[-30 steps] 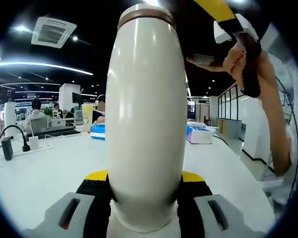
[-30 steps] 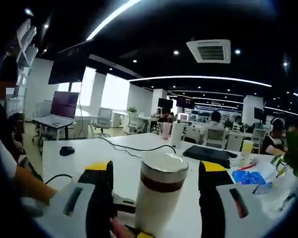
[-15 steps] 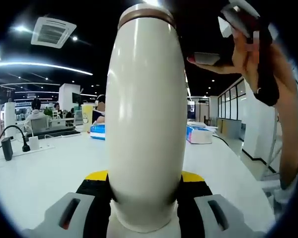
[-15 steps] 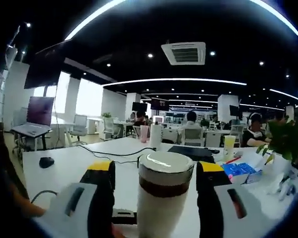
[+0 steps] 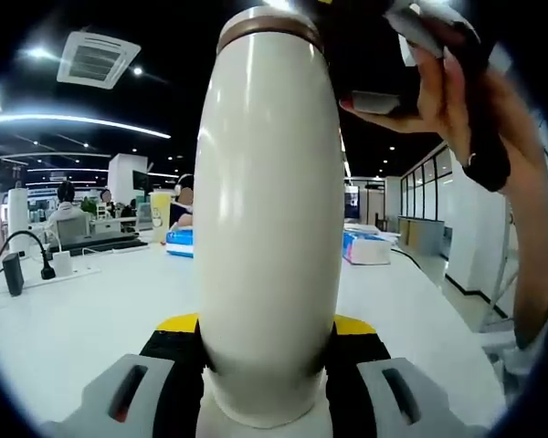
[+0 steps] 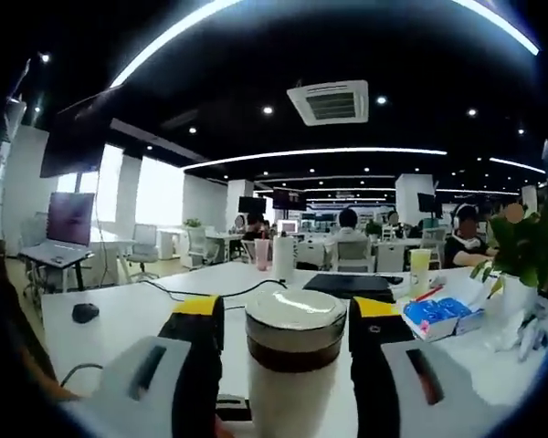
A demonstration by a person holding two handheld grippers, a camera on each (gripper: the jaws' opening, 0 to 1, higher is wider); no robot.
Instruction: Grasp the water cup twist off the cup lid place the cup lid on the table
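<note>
While the left gripper (image 5: 267, 351) clamps the water cup (image 5: 269, 219), the right gripper (image 6: 285, 315) brackets the cup lid (image 6: 295, 319), jaws near but not clearly gripping; closing, then twisting, comes next

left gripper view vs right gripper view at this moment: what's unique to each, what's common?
Left gripper view: the cream cup body held between the left gripper, a hand up by the cup's top, a black adapter with cable, a blue tissue box.
Right gripper view: the cup lid from above between the right gripper, its fingers either side, contact not clear; a mouse, a potted plant, a laptop.
Both: the same cup, the white table, ceiling vent.
</note>
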